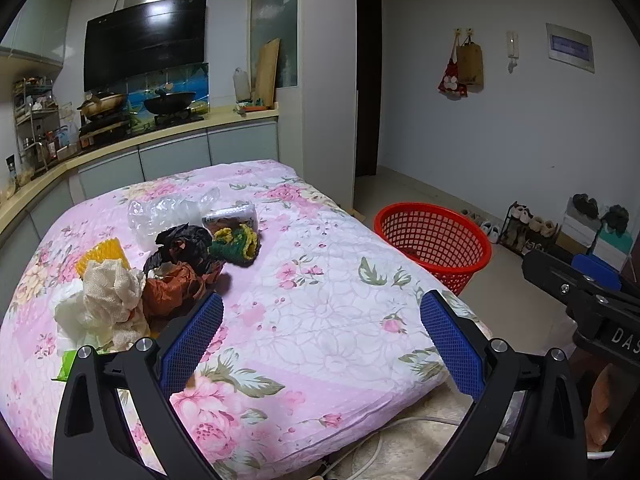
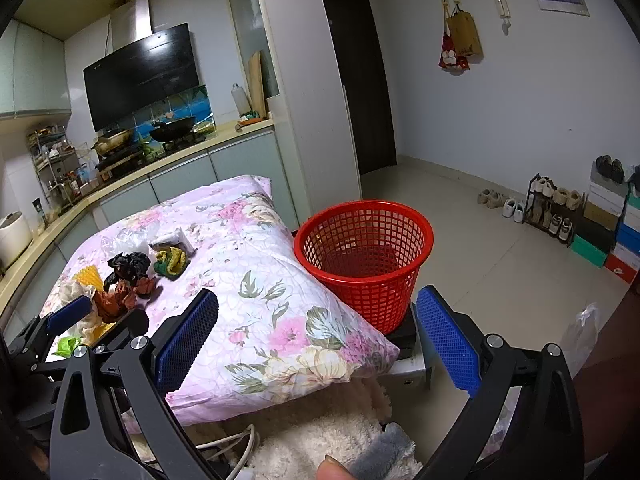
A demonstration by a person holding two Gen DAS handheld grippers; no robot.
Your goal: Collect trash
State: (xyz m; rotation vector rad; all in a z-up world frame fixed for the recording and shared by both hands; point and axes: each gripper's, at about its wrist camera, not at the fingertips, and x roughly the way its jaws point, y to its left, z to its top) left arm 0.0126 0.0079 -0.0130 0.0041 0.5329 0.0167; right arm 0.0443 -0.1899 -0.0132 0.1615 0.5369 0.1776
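Trash sits in a loose heap on the flowered quilt (image 1: 320,312), on the side far from the red basket (image 1: 434,242), which stands just beside the quilt's other edge and looks empty. Within the heap, taking the black crumpled bag (image 1: 186,246) as the centre: a brown paper wad (image 1: 172,286) touches it on the near side, a cream cloth (image 1: 110,300) lies just beyond that wad, a yellow piece (image 1: 100,258) pokes out behind the cloth, clear plastic film (image 1: 168,216) lies on the far side, and a yellow-green knitted thing (image 1: 236,244) rests on the basket side, with a small wrapped packet (image 1: 232,218) just behind it.

The left gripper (image 1: 320,340) hangs near the heap with its jaws spread wide, nothing between them. The right gripper (image 2: 320,340) is likewise wide apart and empty, pointed toward the basket.

All of it looks light, soft and crushable. The paper wad and black bag should pinch easily at any raised fold. The film is probably slippery, so bunch it. The cloth may drag neighbours along; take it at its top.
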